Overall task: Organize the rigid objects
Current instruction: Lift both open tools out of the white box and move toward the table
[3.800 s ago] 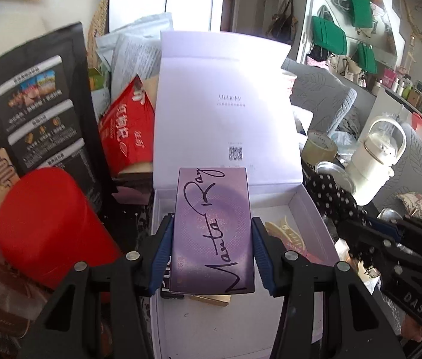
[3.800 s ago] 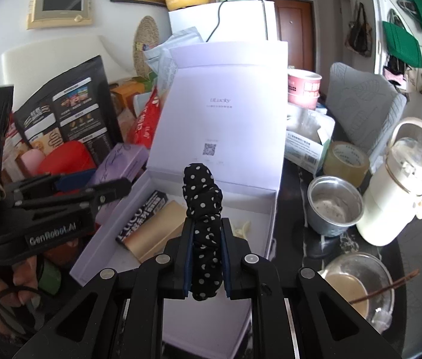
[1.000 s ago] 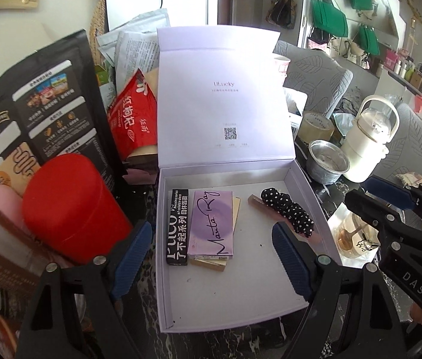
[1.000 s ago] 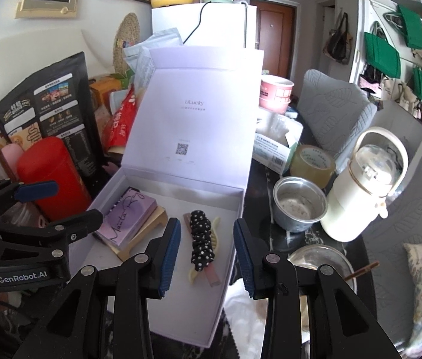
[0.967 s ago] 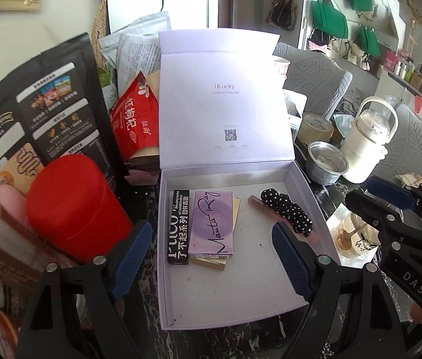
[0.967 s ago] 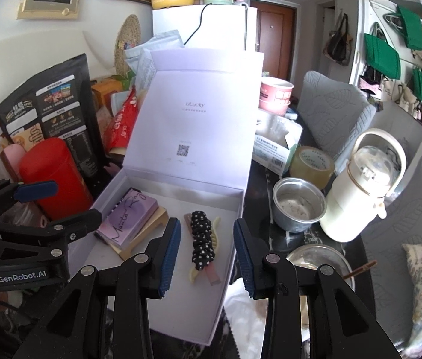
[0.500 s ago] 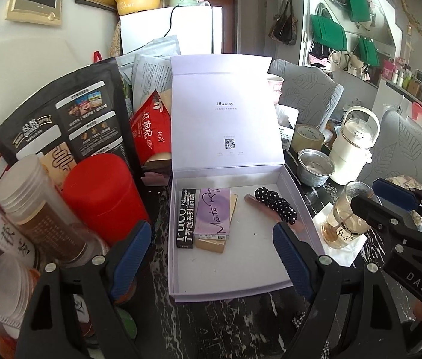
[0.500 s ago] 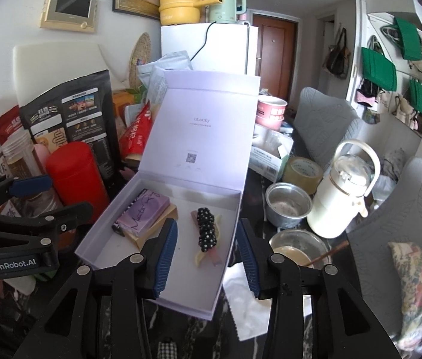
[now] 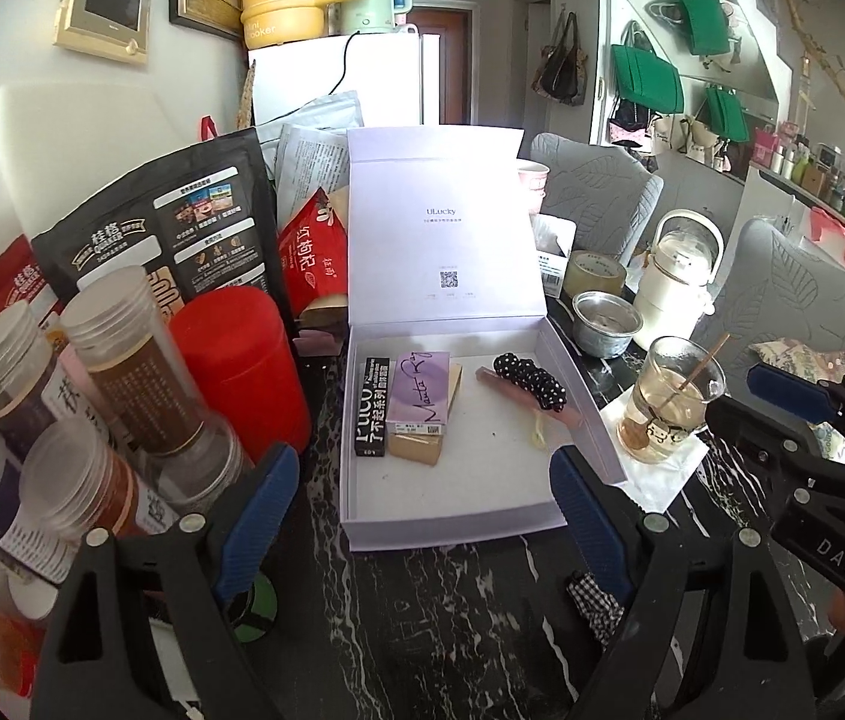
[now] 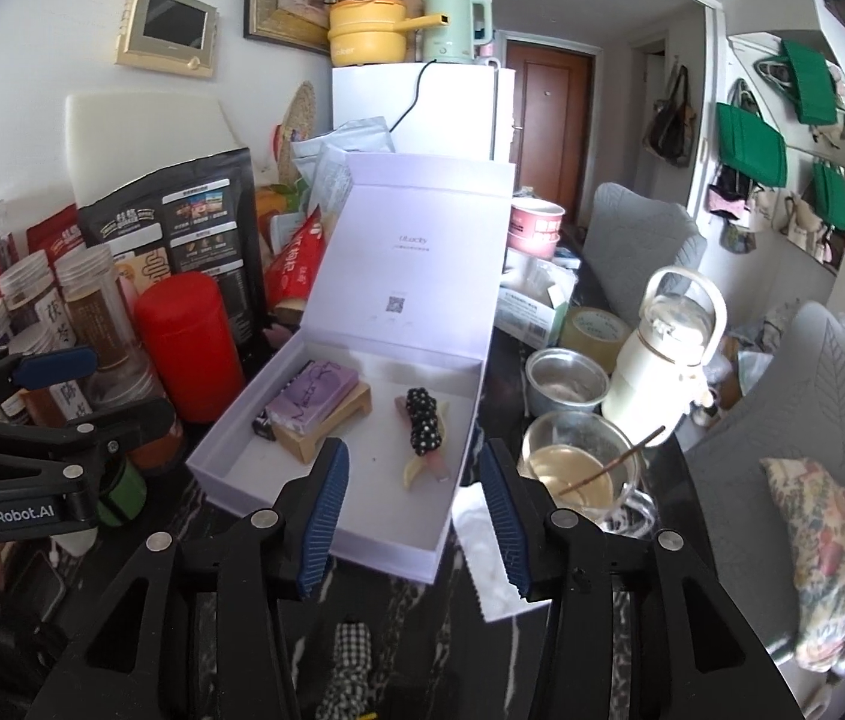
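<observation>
Box (image 9: 362, 504) lies open on the table; purple case (image 9: 419, 387) and dotted clip (image 9: 530, 381) are seen inside. Left gripper (image 9: 422, 516) gapes empty; right gripper (image 10: 410, 510), half-parted, empty. Checked clip (image 10: 350, 660), before the box, is best approached squarely.

Red canister (image 9: 242, 372) stands upright left of centre, beside clear jars (image 9: 122, 360). Steel cup (image 9: 605, 324), white kettle-jug (image 9: 677, 294) and tape roll (image 9: 593, 273) cluster at right. A glass (image 9: 665, 402) (stick inside) rests on a white napkin (image 9: 662, 468).
</observation>
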Tool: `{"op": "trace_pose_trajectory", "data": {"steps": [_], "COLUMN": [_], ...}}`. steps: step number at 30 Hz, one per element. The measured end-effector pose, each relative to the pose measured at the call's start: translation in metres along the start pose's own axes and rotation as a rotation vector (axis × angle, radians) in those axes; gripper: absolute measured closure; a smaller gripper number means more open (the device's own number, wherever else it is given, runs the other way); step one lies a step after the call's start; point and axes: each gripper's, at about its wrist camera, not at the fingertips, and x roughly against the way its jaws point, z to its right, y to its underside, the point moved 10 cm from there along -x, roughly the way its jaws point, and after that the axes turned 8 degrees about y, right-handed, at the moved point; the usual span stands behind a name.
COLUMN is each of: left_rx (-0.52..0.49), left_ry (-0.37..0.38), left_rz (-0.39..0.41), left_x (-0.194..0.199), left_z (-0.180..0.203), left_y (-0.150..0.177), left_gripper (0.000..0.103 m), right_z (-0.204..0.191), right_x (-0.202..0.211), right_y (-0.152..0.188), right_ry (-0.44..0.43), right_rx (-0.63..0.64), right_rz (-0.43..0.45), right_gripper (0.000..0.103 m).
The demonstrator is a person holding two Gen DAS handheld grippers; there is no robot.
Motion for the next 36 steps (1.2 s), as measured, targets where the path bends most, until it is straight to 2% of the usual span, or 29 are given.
{"op": "trace_pose_trajectory", "data": {"steps": [17,36], "left_rx": [0.001,0.028], "left_ry": [0.022,0.090], "left_rz": [-0.018,-0.098], "left_x": [0.029,0.025], "left_z": [0.016,0.030], "left_y": [0.053,0.118], "left_gripper": [0.016,0.016], "right_z": [-0.007,-0.008], "right_x": [0.037,0.044], "right_y": [0.056,0.125], "right_ry": [-0.030,-0.068], "right_rx": [-0.015,-0.086], "right_rz": [-0.021,-0.093], "right_gripper": [0.057,0.057]}}
